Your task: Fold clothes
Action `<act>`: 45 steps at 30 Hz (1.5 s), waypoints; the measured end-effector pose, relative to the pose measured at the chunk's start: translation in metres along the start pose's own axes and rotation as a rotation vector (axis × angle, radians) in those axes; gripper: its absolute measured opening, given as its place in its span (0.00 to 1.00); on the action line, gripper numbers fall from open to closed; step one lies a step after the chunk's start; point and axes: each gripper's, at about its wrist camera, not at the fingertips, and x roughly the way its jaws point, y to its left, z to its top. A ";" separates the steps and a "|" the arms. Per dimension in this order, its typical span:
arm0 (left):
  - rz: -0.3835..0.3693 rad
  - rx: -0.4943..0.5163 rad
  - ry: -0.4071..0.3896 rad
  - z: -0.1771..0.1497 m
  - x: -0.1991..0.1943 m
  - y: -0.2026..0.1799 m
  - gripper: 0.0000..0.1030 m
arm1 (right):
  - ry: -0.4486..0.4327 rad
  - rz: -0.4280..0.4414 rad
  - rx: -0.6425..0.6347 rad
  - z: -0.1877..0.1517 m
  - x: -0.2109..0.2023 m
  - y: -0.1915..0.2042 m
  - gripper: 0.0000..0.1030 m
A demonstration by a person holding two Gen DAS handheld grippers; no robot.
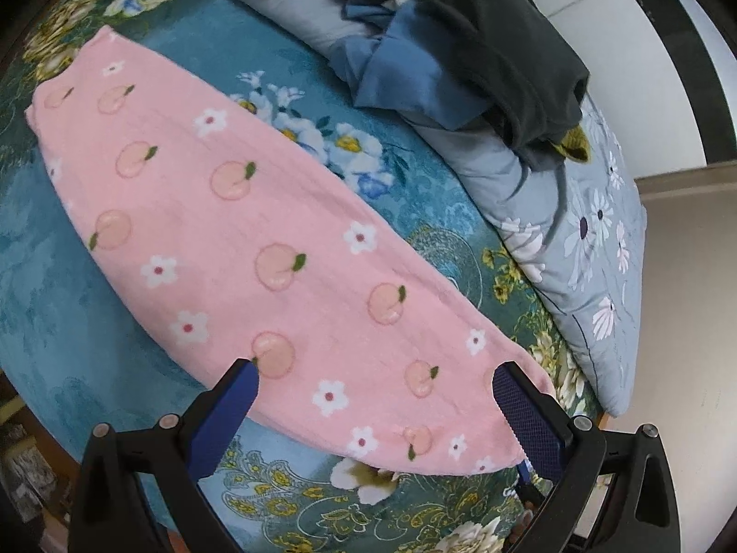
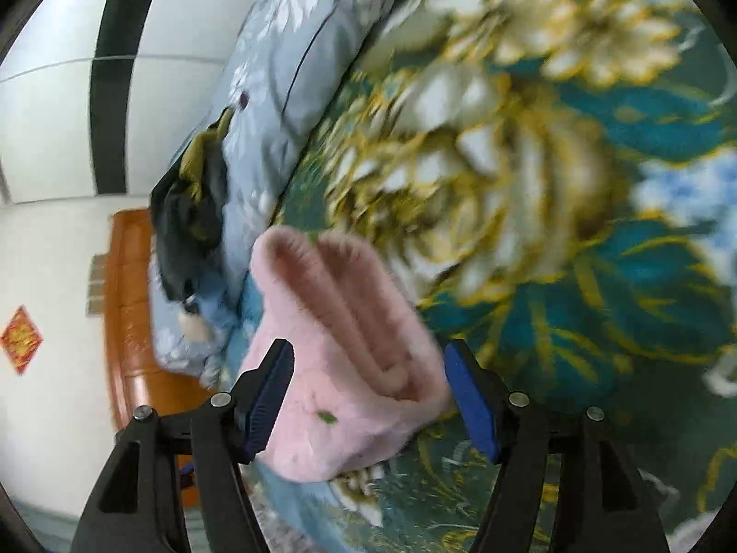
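Pink garment lies long — near-right to far-left; left claw and right claw both spread.

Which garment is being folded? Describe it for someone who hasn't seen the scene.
On the bed's teal floral bedspread, beside the grey-blue flowered quilt, lies a long pink fleece garment. Its peach-and-white-flower print sets it apart from the dark grey and blue clothes piled on the quilt.
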 end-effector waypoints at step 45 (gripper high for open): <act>-0.039 -0.236 -0.268 0.075 -0.101 0.211 1.00 | -0.208 -0.456 -0.083 -0.062 -0.017 0.106 0.63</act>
